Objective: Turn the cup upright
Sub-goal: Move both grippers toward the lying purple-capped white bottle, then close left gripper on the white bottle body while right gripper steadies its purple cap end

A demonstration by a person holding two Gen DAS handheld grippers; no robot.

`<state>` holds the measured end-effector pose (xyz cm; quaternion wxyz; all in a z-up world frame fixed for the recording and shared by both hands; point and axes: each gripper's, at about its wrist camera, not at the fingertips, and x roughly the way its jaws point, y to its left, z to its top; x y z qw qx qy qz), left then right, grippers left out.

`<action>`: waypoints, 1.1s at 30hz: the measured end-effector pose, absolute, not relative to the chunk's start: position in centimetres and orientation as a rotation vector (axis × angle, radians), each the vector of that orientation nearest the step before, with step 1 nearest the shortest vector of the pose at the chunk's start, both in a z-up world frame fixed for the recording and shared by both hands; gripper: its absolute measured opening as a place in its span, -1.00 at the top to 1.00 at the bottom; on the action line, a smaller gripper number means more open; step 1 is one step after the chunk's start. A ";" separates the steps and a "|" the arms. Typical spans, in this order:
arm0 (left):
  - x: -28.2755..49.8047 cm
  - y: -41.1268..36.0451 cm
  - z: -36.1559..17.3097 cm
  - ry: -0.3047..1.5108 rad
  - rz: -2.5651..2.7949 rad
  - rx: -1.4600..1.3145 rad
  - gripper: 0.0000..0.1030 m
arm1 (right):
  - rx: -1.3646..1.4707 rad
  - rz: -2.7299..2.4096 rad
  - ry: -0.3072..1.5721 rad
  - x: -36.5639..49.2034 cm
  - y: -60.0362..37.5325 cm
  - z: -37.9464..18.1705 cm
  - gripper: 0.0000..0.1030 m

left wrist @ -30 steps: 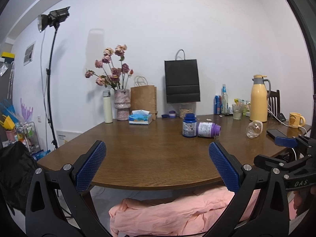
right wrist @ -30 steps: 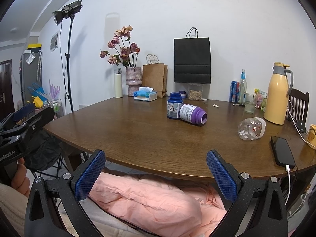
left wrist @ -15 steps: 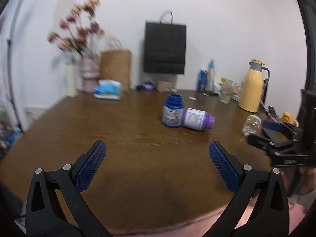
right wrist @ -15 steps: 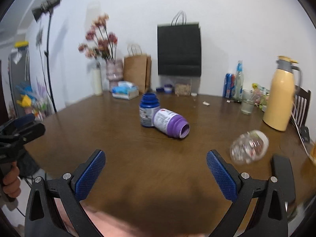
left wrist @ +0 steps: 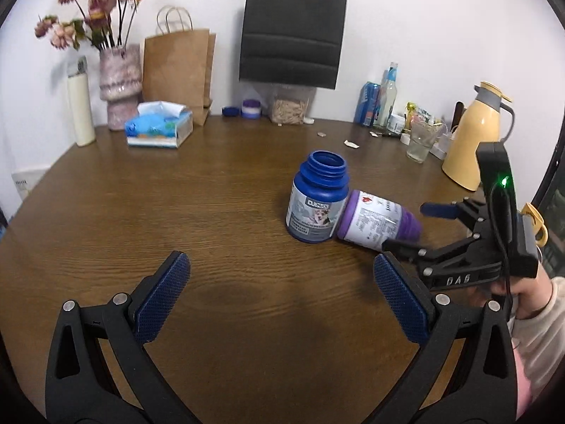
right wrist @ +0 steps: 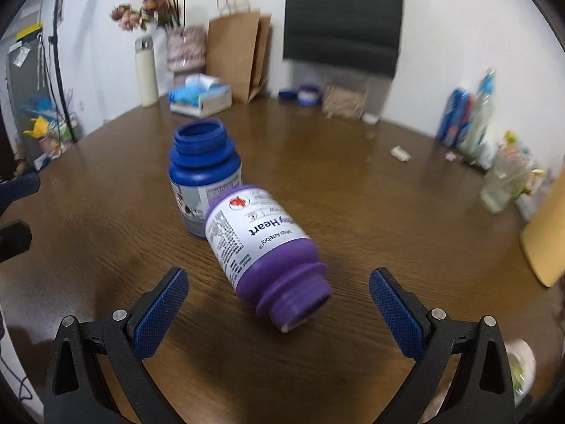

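right wrist view has the purple bottle (right wrist: 263, 247) lying on its side at centre frame, open mouth toward the lower right and its base touching the blue bottle (right wrist: 203, 173), which stands upright just behind it at centre left. this lying container looks like the "cup" the task means, though that is a judgement. the right gripper (right wrist: 279, 312) sits low in the frame with its jaws spread wide, one blue pad on each side of the purple neck, nothing between them touching. the flip is not yet done: no grasp, no lift, the container flat on the wooden table (right wrist: 388, 212).

in the left wrist view the left gripper (left wrist: 282, 298) is also spread wide and empty, at the lower centre, well short of both bottles. the right gripper shows at the right edge, just beside the purple bottle's mouth.

what remains, as i judge it: close on the body, tip it up, set it on its base, release.
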<state>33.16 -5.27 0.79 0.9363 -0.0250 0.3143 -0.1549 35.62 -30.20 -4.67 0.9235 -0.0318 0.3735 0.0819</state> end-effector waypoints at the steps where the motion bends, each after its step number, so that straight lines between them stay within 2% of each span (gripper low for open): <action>1: 33.6 -5.4 0.7 0.645 -0.316 -0.048 -1.00 | -0.068 0.173 0.779 36.1 -30.2 -5.0 -1.00; 2: 34.1 -5.7 0.4 0.648 -0.312 -0.037 -1.00 | -0.073 0.172 0.786 36.4 -30.2 -5.2 -1.00; 4: 34.6 -6.1 -0.1 0.659 -0.318 -0.016 -1.00 | -0.070 0.166 0.782 36.8 -30.3 -5.4 -0.87; 6: 35.0 -6.5 -0.6 0.679 -0.335 -0.011 -1.00 | -0.045 0.186 0.786 36.9 -30.7 -5.6 -0.53; 7: 35.1 -6.6 -0.8 0.688 -0.343 -0.011 -1.00 | -0.036 0.190 0.789 37.0 -30.8 -5.7 -0.44; 13: 34.8 -7.5 -1.1 0.695 -0.364 0.012 -1.00 | -0.057 0.190 0.794 36.5 -30.9 -5.8 -0.25; 14: 34.5 -7.6 -1.0 0.697 -0.371 0.014 -1.00 | -0.063 0.193 0.790 36.1 -30.7 -5.8 -0.16; 27: 33.5 -7.5 -0.9 0.825 -0.489 -0.020 -0.98 | -0.189 0.537 0.755 25.9 -21.6 -5.0 -0.16; 29: 33.7 -7.3 -1.4 0.850 -0.459 -0.018 -0.81 | -0.206 0.582 0.748 25.7 -20.6 -5.1 -0.16; 31: 34.0 -6.7 -2.1 0.887 -0.448 -0.029 -0.38 | -0.206 0.602 0.751 26.0 -20.2 -5.1 -0.16; 33: 34.2 -6.0 -2.6 0.910 -0.471 -0.072 -0.32 | -0.207 0.614 0.753 26.0 -20.0 -5.1 -0.16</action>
